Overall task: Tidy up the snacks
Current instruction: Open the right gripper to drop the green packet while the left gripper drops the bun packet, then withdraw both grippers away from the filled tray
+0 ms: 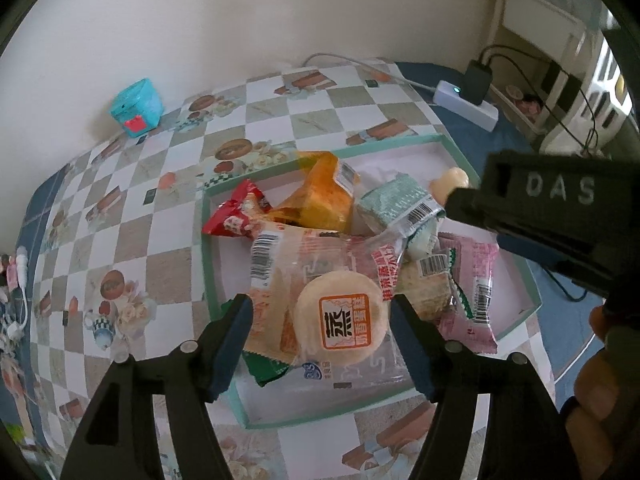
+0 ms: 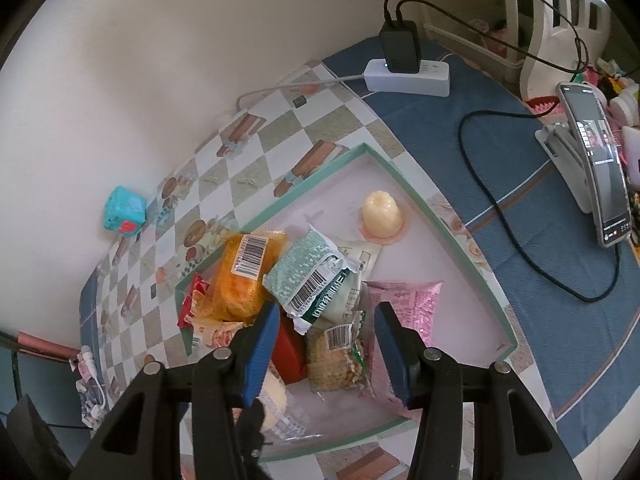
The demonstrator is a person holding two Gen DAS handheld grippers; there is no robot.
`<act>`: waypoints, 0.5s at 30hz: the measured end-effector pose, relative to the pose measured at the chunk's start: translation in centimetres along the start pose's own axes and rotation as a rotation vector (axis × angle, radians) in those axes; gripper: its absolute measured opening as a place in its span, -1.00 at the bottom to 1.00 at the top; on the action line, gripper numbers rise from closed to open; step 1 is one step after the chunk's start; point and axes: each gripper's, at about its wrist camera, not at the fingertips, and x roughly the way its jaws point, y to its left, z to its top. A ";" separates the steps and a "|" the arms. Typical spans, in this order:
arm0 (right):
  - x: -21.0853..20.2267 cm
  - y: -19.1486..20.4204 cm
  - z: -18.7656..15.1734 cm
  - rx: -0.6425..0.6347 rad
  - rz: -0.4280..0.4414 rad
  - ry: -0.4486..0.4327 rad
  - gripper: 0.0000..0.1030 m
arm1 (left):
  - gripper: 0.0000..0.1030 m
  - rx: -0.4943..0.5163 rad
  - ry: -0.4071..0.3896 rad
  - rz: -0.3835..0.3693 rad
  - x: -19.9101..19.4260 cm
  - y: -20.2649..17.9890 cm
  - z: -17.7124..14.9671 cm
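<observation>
On the far left of the worktop (image 1: 132,216), close to the wall, stands a small teal box (image 1: 137,107) with a red patch. The checked cloth runs from there to a shallow tray (image 1: 224,312) with a pale green rim, which holds the heap of snacks.

At the tray's left end lies a red packet (image 1: 234,216), and just beside it an orange packet (image 1: 320,196) rests tilted on the heap. The left tongs (image 1: 320,340) hang over the near part of the tray with the jaws standing apart; between them lies a clear packet with a round cake (image 1: 340,324), and neither pad presses on it. A green wrapper corner (image 1: 268,368) pokes out from under that packet.

Further right come a pale green packet (image 2: 316,276) with a barcode, a crumbly biscuit packet (image 2: 336,356) below it, and a pink packet (image 2: 404,304) against the tray's right side. The right tongs (image 2: 326,354) hover above the biscuit packet, jaws set fairly narrow and gripping nothing. A cream jelly cup (image 2: 382,216) stands alone in the tray's far corner.

Right of the tray, on the blue cloth (image 2: 520,280), lie a white power strip (image 2: 408,78) with a black charger (image 2: 400,46), and a phone (image 2: 600,164) leans on a stand.
</observation>
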 end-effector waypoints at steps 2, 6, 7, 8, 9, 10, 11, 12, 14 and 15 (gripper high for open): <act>-0.1 0.0 -0.2 -0.004 -0.006 -0.002 0.04 | 0.58 -0.036 0.000 0.015 -0.2 1.0 0.0; -0.1 0.5 -0.7 -0.025 -0.024 0.002 0.04 | 0.59 -0.109 -0.015 0.001 -1.0 3.2 -0.1; 0.0 0.7 -0.9 -0.033 -0.029 0.003 0.04 | 0.59 -0.130 -0.019 -0.003 -1.2 3.8 0.0; 0.0 0.8 -1.0 -0.039 -0.032 0.004 0.04 | 0.59 -0.146 -0.024 -0.009 -1.4 4.4 0.0; 0.1 1.1 -1.2 -0.048 -0.037 0.005 0.05 | 0.60 -0.156 -0.027 -0.014 -1.5 4.7 -0.1; 0.1 1.2 -1.3 -0.052 -0.040 0.005 0.05 | 0.60 -0.174 -0.030 -0.023 -1.7 5.3 -0.1; 0.2 1.4 -1.5 -0.060 -0.046 0.005 0.06 | 0.60 -0.193 -0.032 -0.029 -1.8 5.9 -0.1; 0.2 1.6 -1.6 -0.067 -0.051 0.005 0.06 | 0.61 -0.210 -0.034 -0.030 -1.9 6.3 -0.1; 0.2 1.8 -1.8 -0.074 -0.059 0.004 0.06 | 0.65 -0.237 -0.031 -0.031 -1.7 7.1 -0.1; 0.3 1.9 -2.0 -0.078 -0.063 0.004 0.06 | 0.73 -0.240 -0.027 -0.031 -1.6 7.2 -0.1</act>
